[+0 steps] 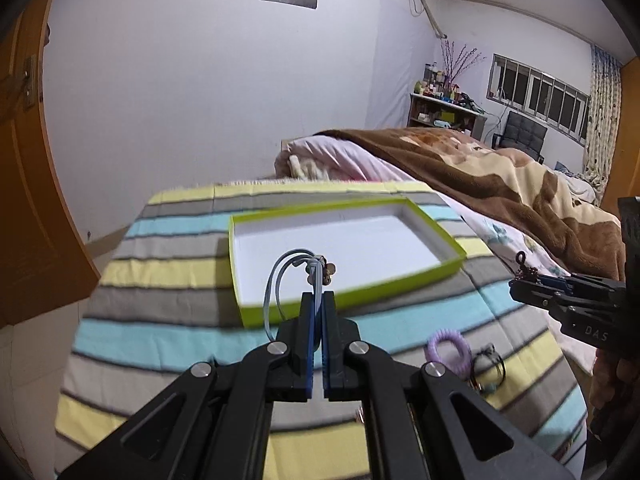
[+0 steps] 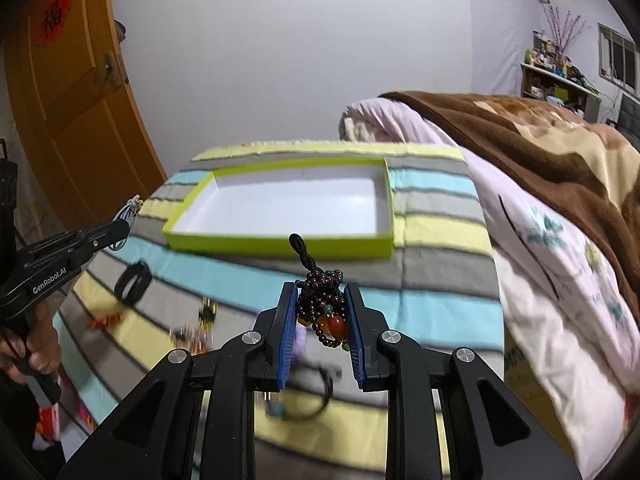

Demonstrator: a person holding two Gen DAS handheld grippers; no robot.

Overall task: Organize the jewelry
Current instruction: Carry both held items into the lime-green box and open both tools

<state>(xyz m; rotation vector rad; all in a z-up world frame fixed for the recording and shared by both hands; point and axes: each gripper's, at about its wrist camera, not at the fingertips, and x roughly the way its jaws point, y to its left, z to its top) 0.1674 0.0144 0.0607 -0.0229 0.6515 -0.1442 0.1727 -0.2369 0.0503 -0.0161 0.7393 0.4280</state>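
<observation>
A shallow green box [image 1: 448, 240] [image 2: 280, 244] with a white inside lies on the striped cloth, with nothing in it. My left gripper [image 1: 318, 294] is shut on a light blue cord bracelet [image 1: 276, 276] with a small metal charm, held just in front of the box's near wall. In the right wrist view the same gripper [image 2: 122, 226] comes in from the left. My right gripper [image 2: 320, 292] is shut on a bunched dark bead bracelet [image 2: 322, 300] with orange beads and a black cord tail. It also shows at the right edge of the left wrist view [image 1: 516, 280].
Loose jewelry lies on the striped cloth [image 1: 160, 272]: a purple coil band [image 1: 447, 346], a black ring [image 2: 133, 278], small orange and gold pieces [image 2: 208, 312] and a dark cord [image 2: 316, 396]. A bed with a brown blanket [image 2: 540, 136] rises to the right. An orange door [image 2: 68, 92] stands left.
</observation>
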